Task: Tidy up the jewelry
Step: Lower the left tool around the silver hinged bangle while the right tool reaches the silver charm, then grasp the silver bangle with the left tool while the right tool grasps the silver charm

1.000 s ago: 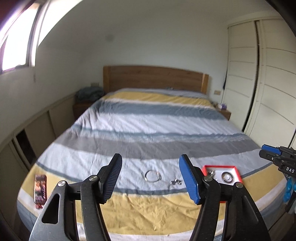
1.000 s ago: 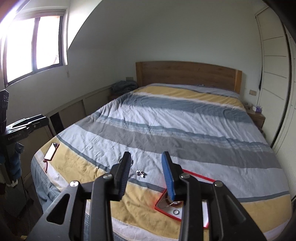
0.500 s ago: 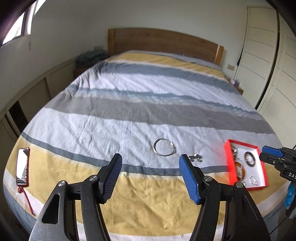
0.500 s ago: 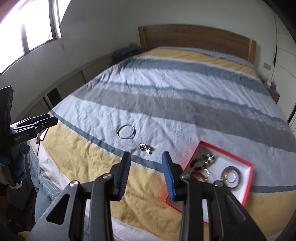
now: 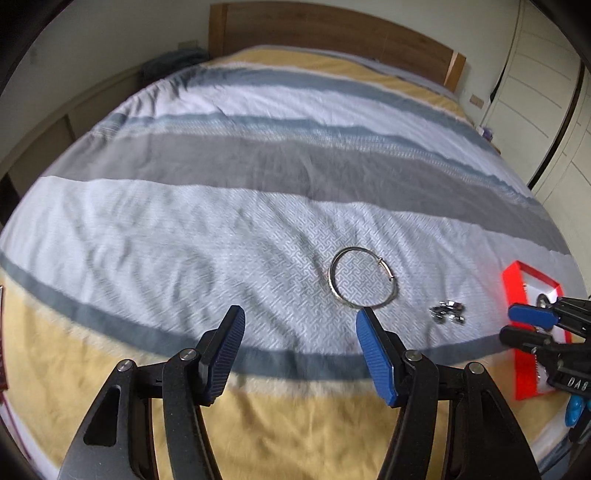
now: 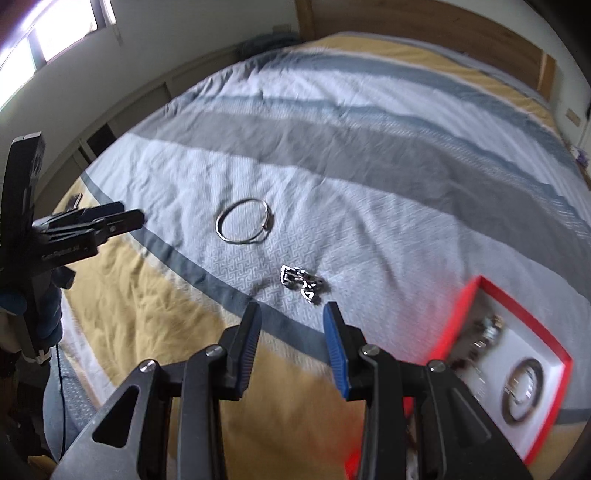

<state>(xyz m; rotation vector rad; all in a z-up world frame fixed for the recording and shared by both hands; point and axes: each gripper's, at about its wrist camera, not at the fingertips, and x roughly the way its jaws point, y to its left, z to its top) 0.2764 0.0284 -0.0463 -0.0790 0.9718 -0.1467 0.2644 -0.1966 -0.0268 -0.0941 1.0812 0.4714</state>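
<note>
The silver bangle (image 5: 362,277) is judged light, stiff and slippery; its rim is best pinched. Both jaws are seen released, empty.

Soft daylight fills both views, coming from a window (image 6: 55,40) blown out to white at the upper left of the right wrist view. Shadows on the striped bedspread (image 5: 258,177) are faint, lying in its wrinkles. Motion blur smears both frames, most at the red tray (image 6: 517,354), whose rim bleeds a red glow onto the cloth. Fisheye distortion bows the headboard (image 5: 332,33) and wardrobe doors (image 5: 546,74); dark vignetting rounds the corners.
</note>
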